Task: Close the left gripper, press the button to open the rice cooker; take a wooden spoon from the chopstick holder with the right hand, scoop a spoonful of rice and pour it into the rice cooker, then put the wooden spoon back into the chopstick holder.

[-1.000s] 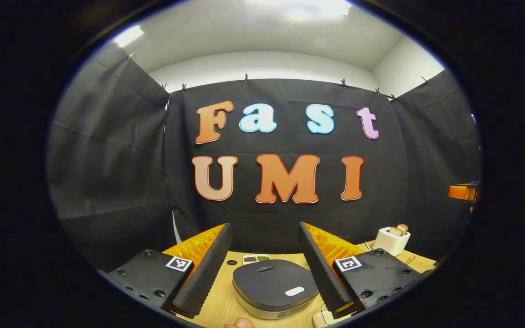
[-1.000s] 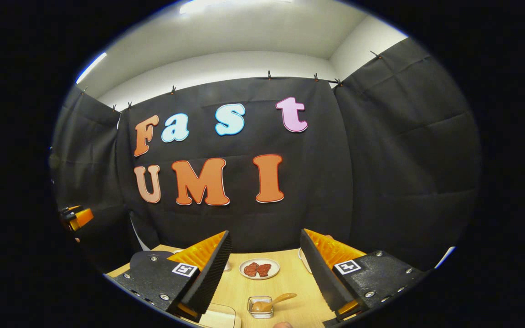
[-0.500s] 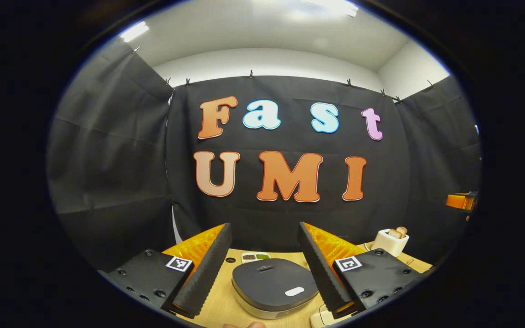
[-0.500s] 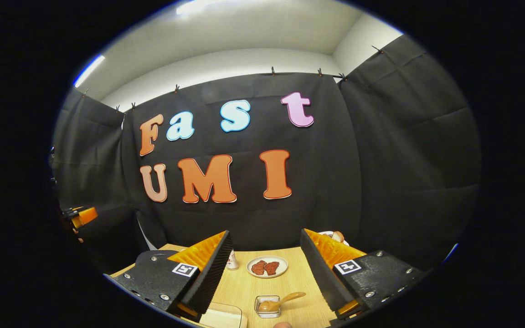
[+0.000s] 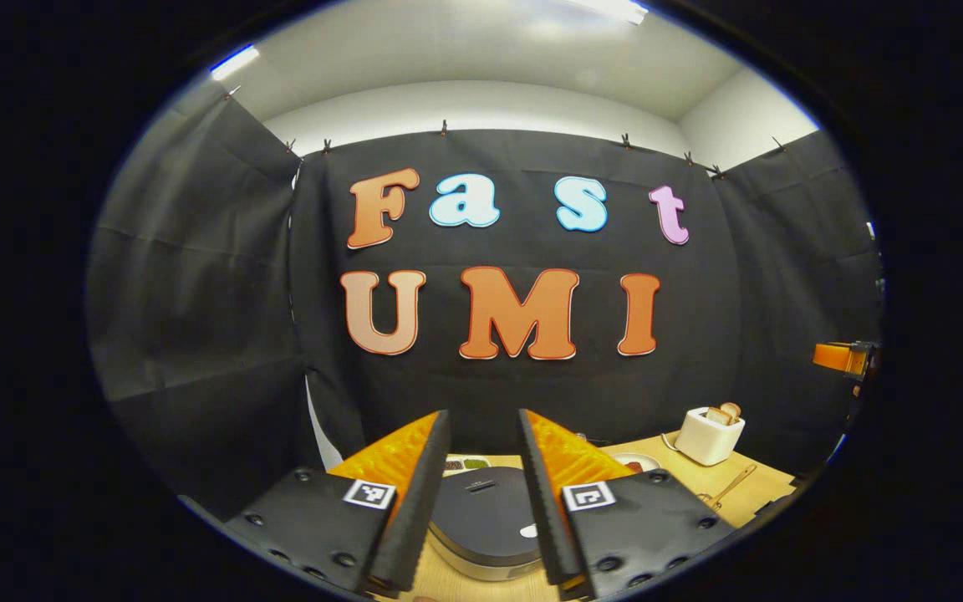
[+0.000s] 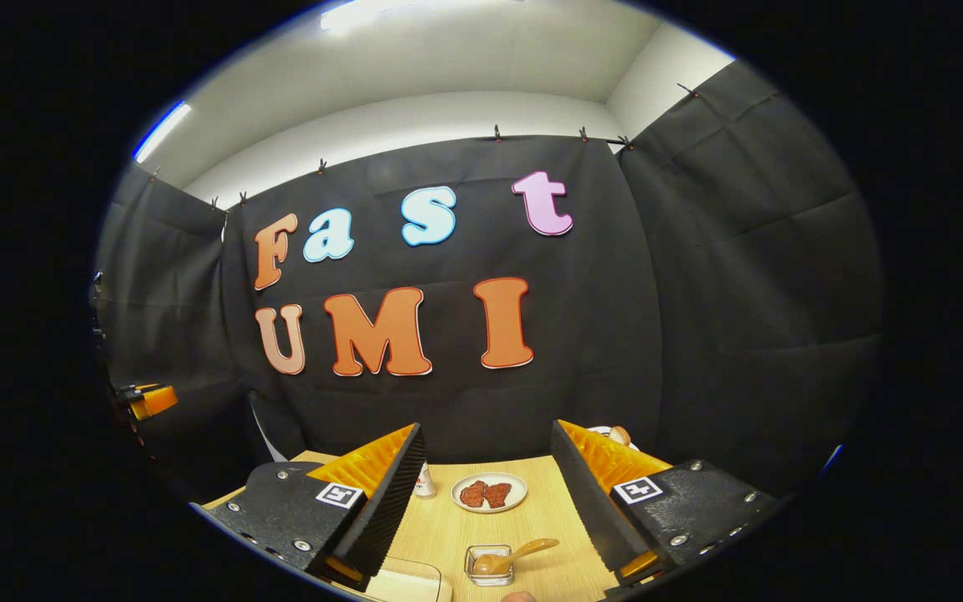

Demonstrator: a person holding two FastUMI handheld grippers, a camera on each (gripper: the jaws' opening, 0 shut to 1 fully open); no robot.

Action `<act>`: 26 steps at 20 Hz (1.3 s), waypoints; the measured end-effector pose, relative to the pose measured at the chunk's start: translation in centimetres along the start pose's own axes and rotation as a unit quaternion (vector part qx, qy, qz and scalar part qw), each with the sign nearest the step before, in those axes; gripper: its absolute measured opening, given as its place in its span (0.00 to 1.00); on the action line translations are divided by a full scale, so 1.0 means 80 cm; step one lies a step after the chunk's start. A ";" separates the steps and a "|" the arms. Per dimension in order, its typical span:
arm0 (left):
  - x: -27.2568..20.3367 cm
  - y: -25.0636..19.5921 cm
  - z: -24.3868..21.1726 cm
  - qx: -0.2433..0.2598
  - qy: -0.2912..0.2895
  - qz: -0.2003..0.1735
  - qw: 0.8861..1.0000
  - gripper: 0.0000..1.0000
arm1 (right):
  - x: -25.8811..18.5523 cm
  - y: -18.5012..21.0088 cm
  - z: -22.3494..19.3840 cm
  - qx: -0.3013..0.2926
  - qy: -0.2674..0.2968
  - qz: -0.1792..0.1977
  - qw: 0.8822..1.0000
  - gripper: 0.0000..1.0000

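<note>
In the left gripper view the dark-lidded rice cooker (image 5: 481,514) sits on the wooden table, straight ahead between my fingers. Its pale button (image 5: 529,530) shows by the right finger. My left gripper (image 5: 481,415) hovers above it, fingers narrowed but still apart, nothing between them. In the right gripper view a wooden spoon (image 6: 525,550) leans in a small clear holder (image 6: 488,565) near the table's front. My right gripper (image 6: 486,428) stands open above the table, empty. A pale lidded box (image 6: 406,583) lies at the bottom left.
A white toaster (image 5: 707,435) with bread stands at the right, a slim golden utensil (image 5: 728,487) in front of it. A plate of red pieces (image 6: 488,492) and a small bottle (image 6: 424,481) sit mid-table. A small tray (image 5: 465,463) lies behind the cooker.
My left gripper's fingers have drawn much closer together and the view has shifted slightly. The right gripper has barely moved and stays open.
</note>
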State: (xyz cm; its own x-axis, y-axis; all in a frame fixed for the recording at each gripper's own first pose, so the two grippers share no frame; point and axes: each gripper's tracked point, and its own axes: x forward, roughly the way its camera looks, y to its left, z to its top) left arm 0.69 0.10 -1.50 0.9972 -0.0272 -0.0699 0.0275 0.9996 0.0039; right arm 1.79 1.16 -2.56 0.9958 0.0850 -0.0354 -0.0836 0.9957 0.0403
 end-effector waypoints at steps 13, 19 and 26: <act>0.035 -0.071 -0.108 -0.003 0.127 -0.083 0.988 0.04 | 0.006 -0.018 -0.013 0.003 0.007 -0.003 1.000 0.94; 0.080 -0.095 -0.226 0.002 0.231 -0.097 0.968 0.05 | 0.011 -0.031 -0.034 -0.004 0.027 -0.009 1.000 0.94; 0.109 -0.099 -0.301 -0.005 0.288 -0.095 0.953 0.05 | 0.019 -0.055 -0.058 0.003 0.043 -0.021 0.999 0.94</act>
State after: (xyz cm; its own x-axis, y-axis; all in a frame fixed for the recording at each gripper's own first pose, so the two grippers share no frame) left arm 7.46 -7.90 -26.17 0.7697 -0.2035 -0.6050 0.2010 0.9769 -0.0728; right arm 3.52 -2.89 -7.43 0.9914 0.0463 -0.1227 -0.0412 0.9982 0.0436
